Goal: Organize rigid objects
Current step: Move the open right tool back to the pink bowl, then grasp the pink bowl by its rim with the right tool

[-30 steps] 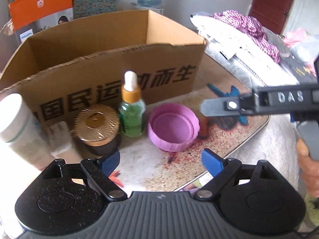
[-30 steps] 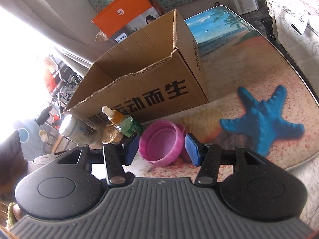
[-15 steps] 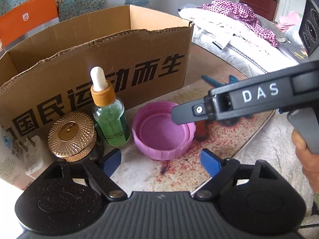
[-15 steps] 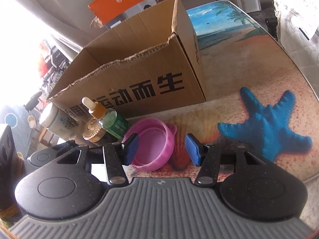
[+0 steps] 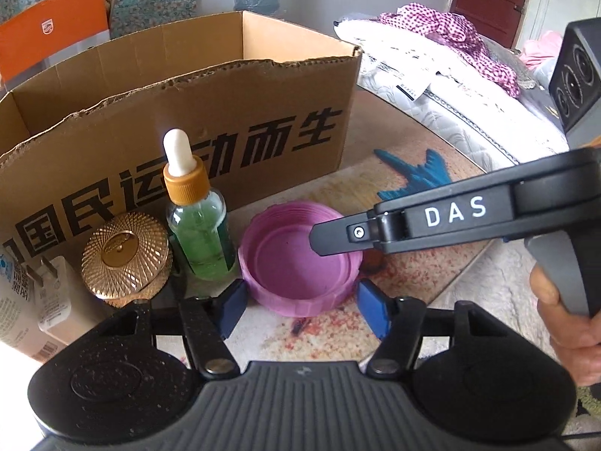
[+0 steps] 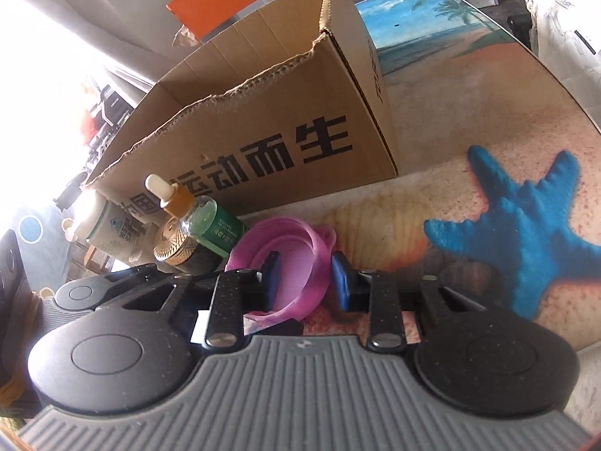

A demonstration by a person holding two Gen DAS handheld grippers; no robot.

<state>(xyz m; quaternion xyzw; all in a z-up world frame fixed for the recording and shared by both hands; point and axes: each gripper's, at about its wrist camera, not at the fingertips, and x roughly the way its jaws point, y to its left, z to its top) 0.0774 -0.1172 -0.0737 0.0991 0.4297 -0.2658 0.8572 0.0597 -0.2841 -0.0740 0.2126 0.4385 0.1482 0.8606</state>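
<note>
Pink lid [image 5: 300,267], a shallow screw cap lying open side up on the beach-print mat [image 5: 409,263], just in front of the cardboard box [image 5: 210,112] near its right corner.

Right gripper [image 6: 304,276] reaching in from the right side, one blue pad inside the cap, the other outside, the cap's near wall between them. Jaws just been closing, now narrow; pads look to be against the wall or very nearly so, contact not fully clear. In the left wrist view only its black finger marked DAS shows, lying over the cap's right rim; a hand [image 5: 567,323] grips the handle at the right edge.

Left gripper [image 5: 302,302] low over the mat, just short of the cap's near side. Blue fingertips [image 5: 233,302] flank the cap's near edge, apart from it, about as wide as the cap itself. Jaws just been closing, nothing gripped.

Left of the cap, in a row along the box front: green dropper bottle [image 5: 197,236] upright, amber collar and white bulb; gold-lidded jar [image 5: 126,259] just beside it; white plug adapter [image 5: 56,297]; white bottle [image 5: 15,300] at the frame edge, partly cut off.

Blue starfish print [image 6: 526,233] on the mat to the cap's right. Box open at the top, inside not visible. Orange carton [image 5: 52,43] behind the box. Bedding pile [image 5: 432,67] beyond the table edge, at right.
</note>
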